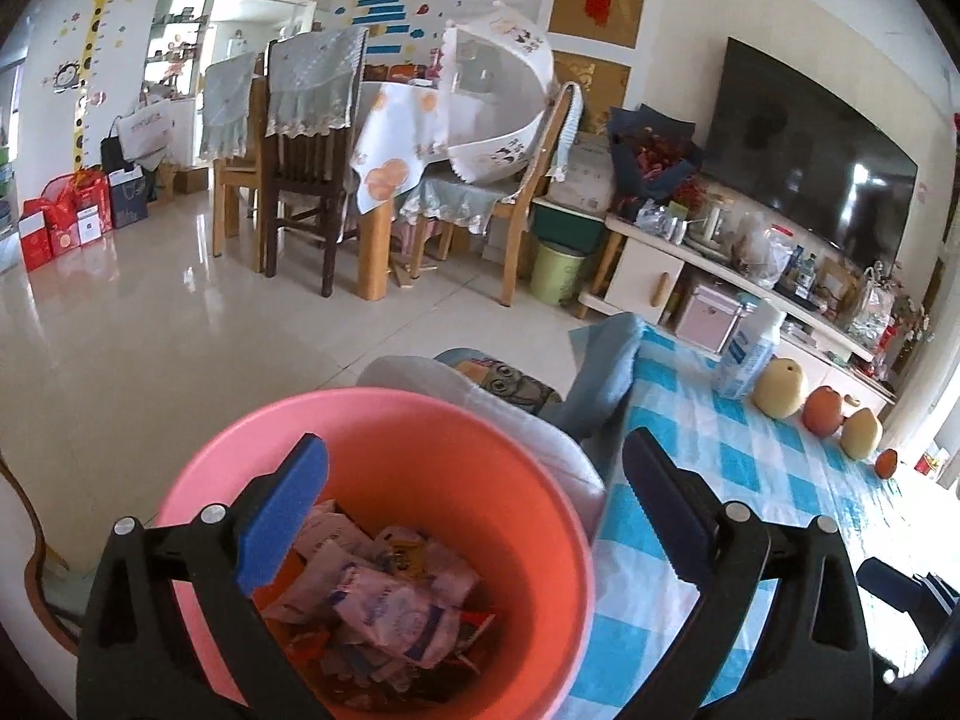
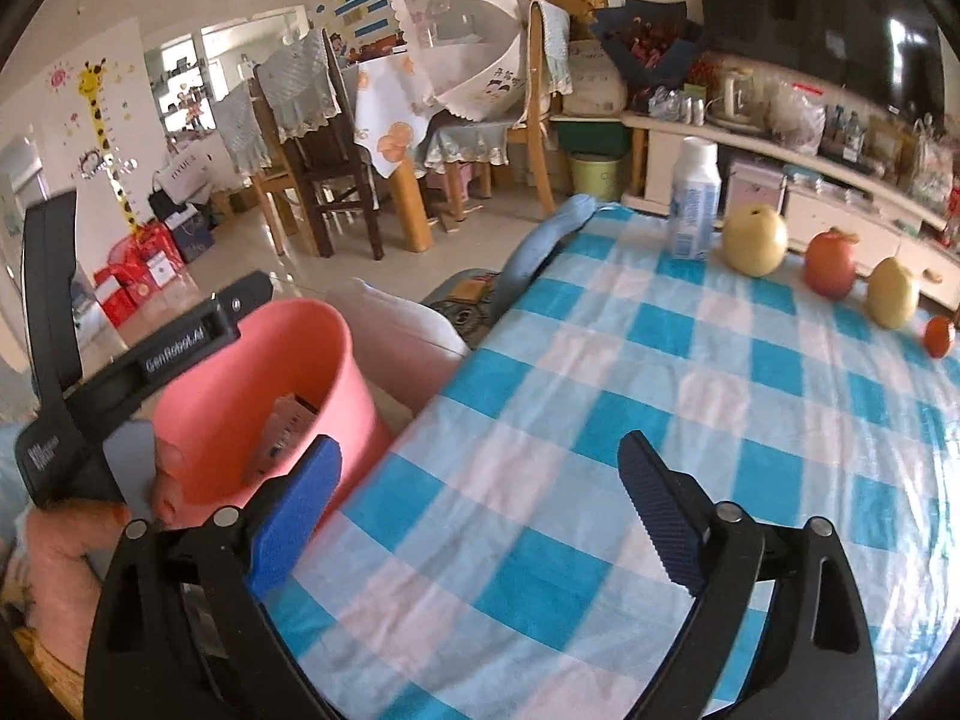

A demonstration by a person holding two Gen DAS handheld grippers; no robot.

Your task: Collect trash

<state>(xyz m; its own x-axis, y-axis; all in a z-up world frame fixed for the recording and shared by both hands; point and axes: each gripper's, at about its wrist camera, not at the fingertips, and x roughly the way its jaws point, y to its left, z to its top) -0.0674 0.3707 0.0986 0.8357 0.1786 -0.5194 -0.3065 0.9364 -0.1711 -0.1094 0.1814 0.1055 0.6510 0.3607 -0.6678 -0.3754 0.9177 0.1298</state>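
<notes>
A pink bin (image 1: 420, 468) stands beside the table's left edge, holding several crumpled wrappers (image 1: 384, 606). My left gripper (image 1: 474, 510) is open and empty, hovering over the bin's mouth. My right gripper (image 2: 480, 510) is open and empty above the blue-checked tablecloth (image 2: 660, 390). The bin (image 2: 264, 372) also shows in the right wrist view, with the left gripper's black body in a hand beside it.
A white bottle (image 2: 693, 204), two pears (image 2: 755, 240), an apple (image 2: 831, 264) and a small orange fruit (image 2: 939, 336) line the table's far edge. A blue cloth (image 1: 606, 372) hangs off the corner. Dining chairs, a green bucket (image 1: 555, 270) and a TV stand lie beyond.
</notes>
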